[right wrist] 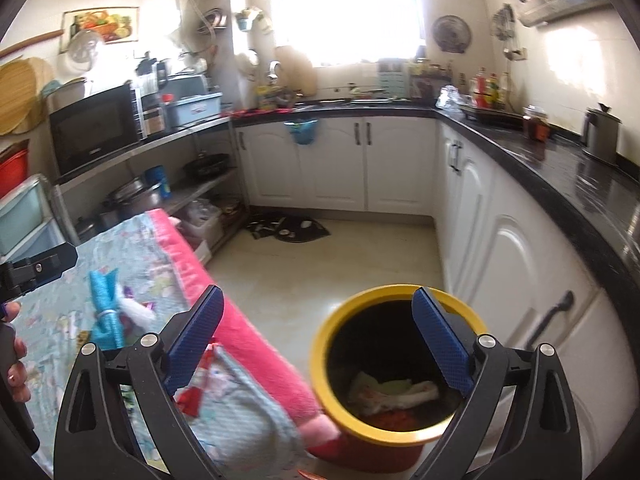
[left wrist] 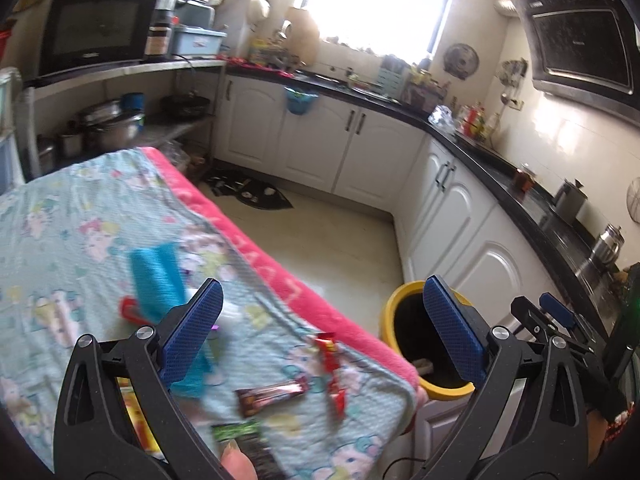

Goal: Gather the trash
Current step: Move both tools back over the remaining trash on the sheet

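We see left gripper [left wrist: 326, 328] fingers apart, empty, over wrappers [left wrist: 272, 394] on table [left wrist: 80, 216]; right gripper [right wrist: 318, 336] apart, empty, above bin [right wrist: 320, 344].

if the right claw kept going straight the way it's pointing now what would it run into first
Probably the yellow-rimmed trash bin: the open right claw points down toward its mouth, with nothing visible between. Depth is hard to judge.

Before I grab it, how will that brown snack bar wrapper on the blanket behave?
The brown wrapper looks flat and thin, so probably light and floppy. Its glossy film may slip between pads. The soft blanket underneath could bunch into the pinch.
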The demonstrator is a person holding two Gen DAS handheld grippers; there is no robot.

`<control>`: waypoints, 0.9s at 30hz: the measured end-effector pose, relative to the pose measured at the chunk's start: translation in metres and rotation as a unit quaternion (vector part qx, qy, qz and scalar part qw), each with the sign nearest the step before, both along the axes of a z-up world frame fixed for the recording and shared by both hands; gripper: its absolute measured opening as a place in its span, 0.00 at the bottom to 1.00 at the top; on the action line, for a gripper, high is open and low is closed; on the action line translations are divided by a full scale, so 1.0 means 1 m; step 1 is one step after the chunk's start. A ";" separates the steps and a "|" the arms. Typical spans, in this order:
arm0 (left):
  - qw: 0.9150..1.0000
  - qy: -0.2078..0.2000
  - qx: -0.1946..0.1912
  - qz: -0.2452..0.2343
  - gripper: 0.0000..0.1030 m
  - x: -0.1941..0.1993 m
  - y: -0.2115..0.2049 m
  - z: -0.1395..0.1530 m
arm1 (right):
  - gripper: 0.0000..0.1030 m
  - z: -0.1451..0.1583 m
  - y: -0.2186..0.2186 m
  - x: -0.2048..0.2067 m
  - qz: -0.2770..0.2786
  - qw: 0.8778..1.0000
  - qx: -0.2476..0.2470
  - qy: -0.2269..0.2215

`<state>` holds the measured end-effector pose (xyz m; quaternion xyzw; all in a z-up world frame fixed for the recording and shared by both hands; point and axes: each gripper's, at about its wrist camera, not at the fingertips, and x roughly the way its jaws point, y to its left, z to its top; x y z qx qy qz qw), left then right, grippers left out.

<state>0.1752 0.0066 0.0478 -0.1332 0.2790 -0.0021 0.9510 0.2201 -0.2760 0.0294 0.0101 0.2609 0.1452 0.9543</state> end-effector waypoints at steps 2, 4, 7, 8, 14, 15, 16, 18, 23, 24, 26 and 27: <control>1.000 -0.005 0.000 0.013 0.90 -0.009 0.012 0.003 | 0.90 0.005 0.015 -0.001 0.015 1.000 -0.003 -0.004; 1.000 -0.008 -0.002 0.027 0.90 -0.018 0.023 0.005 | 0.90 0.011 0.029 -0.002 0.031 0.999 -0.005 -0.010; 0.999 -0.009 -0.002 0.051 0.90 -0.033 0.043 0.006 | 0.90 0.019 0.050 -0.004 0.051 0.999 -0.005 -0.018; 0.998 -0.008 -0.002 0.056 0.90 -0.036 0.048 0.007 | 0.91 0.022 0.060 -0.006 0.062 0.998 -0.006 -0.021; 0.996 -0.006 0.000 0.094 0.90 -0.063 0.080 0.007 | 0.91 0.034 0.104 -0.016 0.115 0.993 -0.014 -0.031; 0.995 -0.007 0.001 0.101 0.90 -0.067 0.085 0.008 | 0.91 0.037 0.110 -0.017 0.125 0.992 -0.014 -0.032; 0.994 -0.007 0.000 0.107 0.90 -0.072 0.092 0.008 | 0.91 0.039 0.117 -0.019 0.133 0.990 -0.014 -0.033; 0.993 -0.005 0.000 0.120 0.90 -0.079 0.100 0.006 | 0.91 0.042 0.130 -0.022 0.154 0.988 -0.009 -0.032; 0.989 0.005 0.000 0.148 0.90 -0.094 0.123 -0.001 | 0.91 0.048 0.155 -0.023 0.202 0.979 0.009 -0.016; 0.988 0.009 -0.003 0.152 0.90 -0.097 0.128 -0.004 | 0.91 0.048 0.160 -0.021 0.208 0.978 0.009 -0.011; 0.988 0.017 -0.009 0.156 0.90 -0.099 0.135 -0.010 | 0.91 0.046 0.169 -0.018 0.218 0.976 0.005 -0.005; 0.987 0.022 -0.012 0.157 0.90 -0.099 0.139 -0.014 | 0.91 0.044 0.174 -0.015 0.224 0.975 -0.001 -0.002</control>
